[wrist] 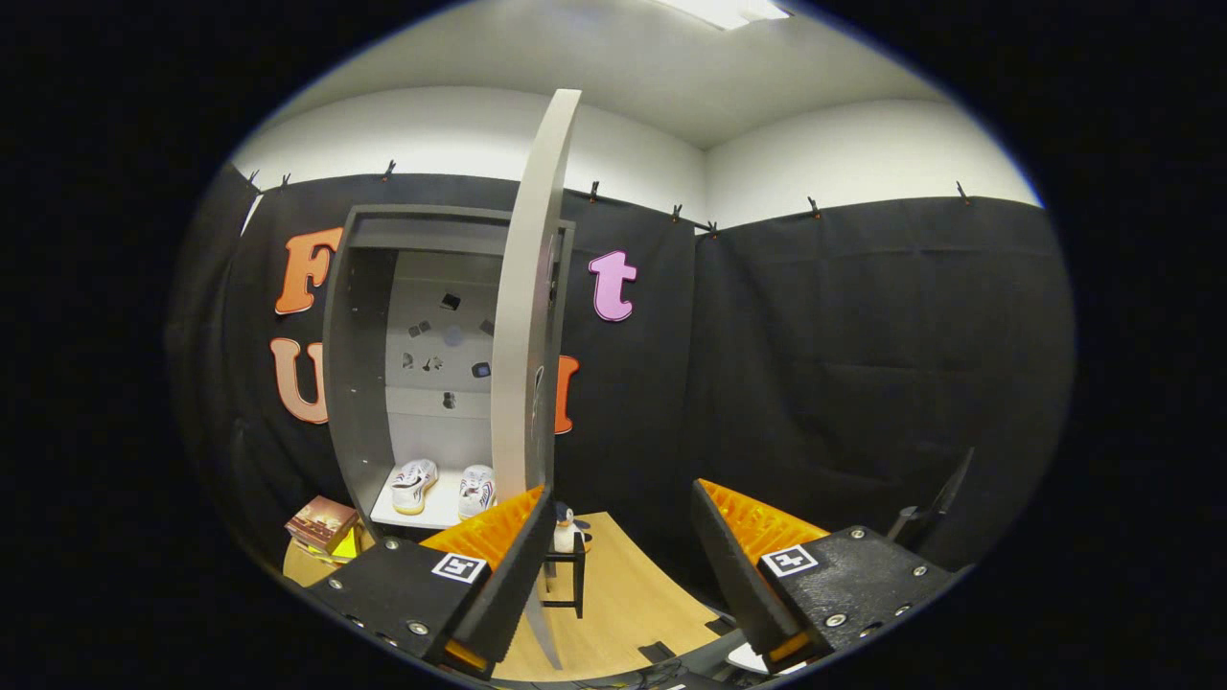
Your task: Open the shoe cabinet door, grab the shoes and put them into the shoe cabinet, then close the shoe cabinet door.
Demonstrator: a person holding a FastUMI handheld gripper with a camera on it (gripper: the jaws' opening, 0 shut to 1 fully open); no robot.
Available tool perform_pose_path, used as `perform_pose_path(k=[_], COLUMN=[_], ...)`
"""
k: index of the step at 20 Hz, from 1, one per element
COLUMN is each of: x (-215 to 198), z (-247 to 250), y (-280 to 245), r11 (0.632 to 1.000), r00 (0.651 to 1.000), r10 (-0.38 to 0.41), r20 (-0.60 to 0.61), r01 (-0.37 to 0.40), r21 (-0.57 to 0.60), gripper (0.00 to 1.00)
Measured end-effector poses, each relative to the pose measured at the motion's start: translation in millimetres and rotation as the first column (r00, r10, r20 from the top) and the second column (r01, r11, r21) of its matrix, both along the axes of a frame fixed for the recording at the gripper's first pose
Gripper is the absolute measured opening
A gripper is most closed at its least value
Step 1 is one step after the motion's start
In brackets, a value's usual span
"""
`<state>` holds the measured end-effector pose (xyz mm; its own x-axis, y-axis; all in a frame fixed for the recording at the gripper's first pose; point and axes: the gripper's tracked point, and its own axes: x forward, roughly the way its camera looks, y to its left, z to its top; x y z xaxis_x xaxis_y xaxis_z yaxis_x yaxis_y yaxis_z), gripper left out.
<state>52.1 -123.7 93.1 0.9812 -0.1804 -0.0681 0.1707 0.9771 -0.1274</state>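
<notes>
1. Two shoes are seen side by side on the bottom shelf inside the shoe cabinet, beyond the tongs and off to their left; the toes are pointed outward toward the viewer.
2. The tongs are held wide apart with nothing between the fingers; no contact with any object is made by either finger.
3. The shoe cabinet door is shown swung open and is presented nearly edge-on, standing upright just ahead of the left finger. Its long axis runs vertically, and its free edge is the part nearest the tongs.
4. The loading step is judged complete, since both shoes are already lodged inside; only the closing of the door is taken to remain.
5. The coming move is judged to turn on one relation: the door lies ahead and slightly left of the tongs, between them and the cabinet opening, so a push toward the left across its outer face would be required to swing it shut.
6. A small dark stool carrying a small figure, and a stack of books beside the cabinet on the wooden floor, are noted as lying low and outside the door's likely swing.
</notes>
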Motion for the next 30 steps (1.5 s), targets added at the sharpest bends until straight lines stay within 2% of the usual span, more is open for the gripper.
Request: perform_pose_path(k=[3,10,13,16,18,20,23,30], x=[-1,-1,2,11,24,46,83,145], z=[0,-1,-1,-2,-4,-12,-21,-28], y=[11,46,77,120,152,180,228,296], r11=[1.0,0.997,0.99,0.972,0.952,0.941,0.921,0.901], r00=[1.0,0.997,0.992,0.976,0.959,0.947,0.927,0.908], r10=[0.005,0.072,0.125,0.215,0.281,0.32,0.375,0.418], r20=[0.007,0.017,0.023,0.027,0.028,0.016,-0.003,0.024], r01=[-0.005,-0.072,-0.126,-0.216,-0.282,-0.32,-0.373,-0.418], r21=[0.002,0.04,0.058,0.09,0.116,0.113,0.115,0.115], gripper=[0.87,0.87,0.87,0.87,0.87,0.91,0.92,0.92])
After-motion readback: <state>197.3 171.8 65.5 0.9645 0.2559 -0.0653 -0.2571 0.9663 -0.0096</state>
